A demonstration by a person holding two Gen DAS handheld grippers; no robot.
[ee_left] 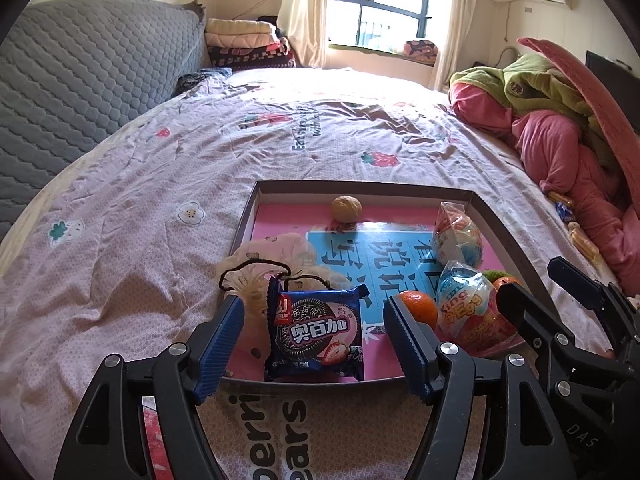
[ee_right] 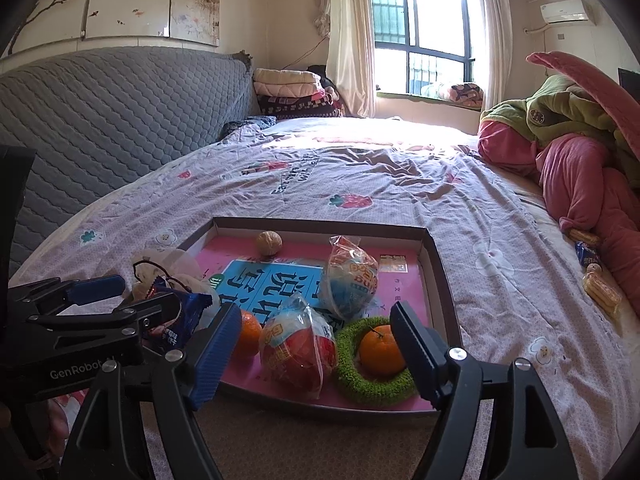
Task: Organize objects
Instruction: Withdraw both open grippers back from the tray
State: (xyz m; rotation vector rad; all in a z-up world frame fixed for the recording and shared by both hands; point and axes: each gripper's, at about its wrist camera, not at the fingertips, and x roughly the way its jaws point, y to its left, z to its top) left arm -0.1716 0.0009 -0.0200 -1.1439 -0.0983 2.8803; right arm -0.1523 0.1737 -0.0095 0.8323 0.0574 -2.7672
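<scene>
A shallow box tray (ee_left: 360,186) lies on the bed. Near its front rim rests a blue cookie packet (ee_left: 316,336), between the fingers of my left gripper (ee_left: 314,342); the pads stand clear of it on both sides, so it is open. Behind the packet is a pale drawstring pouch (ee_left: 272,256). My right gripper (ee_right: 316,354) is open over the tray's near right part, above a wrapped egg toy (ee_right: 298,352) and an orange (ee_right: 380,348) inside a green ring (ee_right: 374,386). Another orange (ee_right: 248,332), a second egg toy (ee_right: 352,280) and a walnut (ee_right: 269,243) also lie in the tray.
A pile of pink and green clothes (ee_right: 580,168) fills the bed's right side, with small snack packets (ee_right: 600,288) beside it. A grey quilted headboard (ee_right: 100,120) runs along the left. Folded blankets (ee_right: 296,96) are stacked at the far end by the window.
</scene>
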